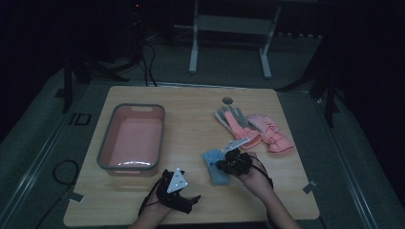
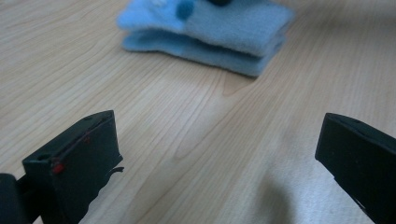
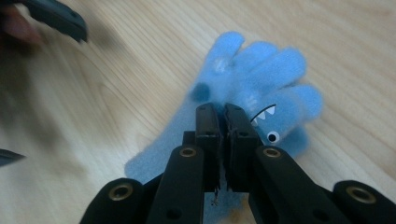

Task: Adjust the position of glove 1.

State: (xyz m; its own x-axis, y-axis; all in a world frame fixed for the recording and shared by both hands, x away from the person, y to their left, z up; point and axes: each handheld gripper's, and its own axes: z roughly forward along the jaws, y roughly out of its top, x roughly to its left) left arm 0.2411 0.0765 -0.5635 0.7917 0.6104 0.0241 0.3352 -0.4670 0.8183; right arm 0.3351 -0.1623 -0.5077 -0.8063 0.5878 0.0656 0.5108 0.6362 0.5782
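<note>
A pair of blue fleece gloves (image 1: 214, 168) lies stacked flat on the wooden table (image 1: 191, 109), right of centre. In the right gripper view the top blue glove (image 3: 261, 74) shows a cartoon eye and teeth. My right gripper (image 1: 225, 164) is low over the blue gloves, and its jaws (image 3: 222, 108) are shut, tips at the glove's palm. Whether they pinch fabric I cannot tell. My left gripper (image 1: 191, 200) rests near the table's front edge. It stands open (image 2: 218, 126) above bare wood, pointing at the blue gloves (image 2: 210, 32).
A pink bin with a grey rim (image 1: 107, 138) stands on the table's left half. A grey-and-pink glove (image 1: 236, 123) and a pink glove (image 1: 273, 134) lie at the back right. A small round disc (image 1: 227, 100) sits near the far edge.
</note>
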